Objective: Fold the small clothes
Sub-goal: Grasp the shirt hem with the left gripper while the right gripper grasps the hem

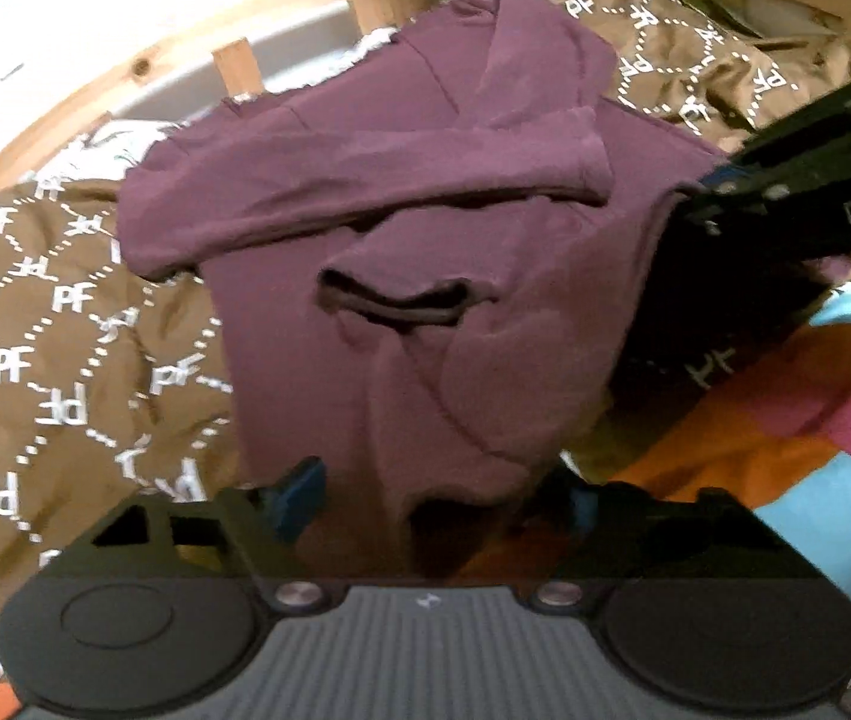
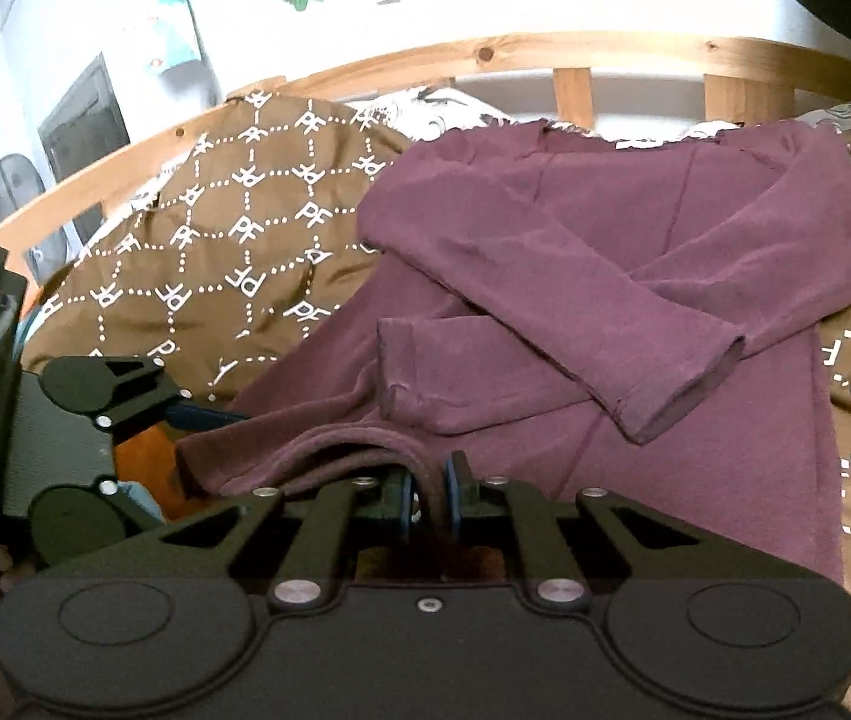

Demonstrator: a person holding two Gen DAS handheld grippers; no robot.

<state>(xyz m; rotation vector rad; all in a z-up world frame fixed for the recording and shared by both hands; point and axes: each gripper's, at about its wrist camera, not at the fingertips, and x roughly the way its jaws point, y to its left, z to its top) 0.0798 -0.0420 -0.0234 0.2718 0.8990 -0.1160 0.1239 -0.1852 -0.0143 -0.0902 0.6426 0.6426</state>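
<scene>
So there's a bed with a wooden rail [image 2: 569, 51] along the far edge, and a brown cover [image 2: 233, 252] printed with white "PF" letters spread over it. On the left side the left tongs [image 1: 434, 495] come in low at the near edge of the bed. Their blue pads sit well apart, so they look wide, with the near hem of the shirt [image 1: 401, 276] hanging between them. Can't tell if either pad actually touches the cloth, that bit is dark and blurry.

The shirt itself is a small maroon long-sleeve top lying across the middle of the bed on the brown cover, neck end up toward the rail. Both sleeves are folded in across the chest and cross each other, one cuff [image 2: 683, 387] lying on top. The near edge is bunched and lifted into a loop.

Moving right, the right tongs [image 2: 430, 495] are at that near edge too, closed down narrow on a fold of the shirt hem, with the maroon cloth pinched right between the two blue pads. From the left camera the same tool shows up as a black bar coming in from the right, lying over the shirt's side.

Further right, toward the near right corner of the bed, there's a blanket [image 1: 785, 450] in orange, pink and light blue blocks poking out beside the brown cover.
</scene>
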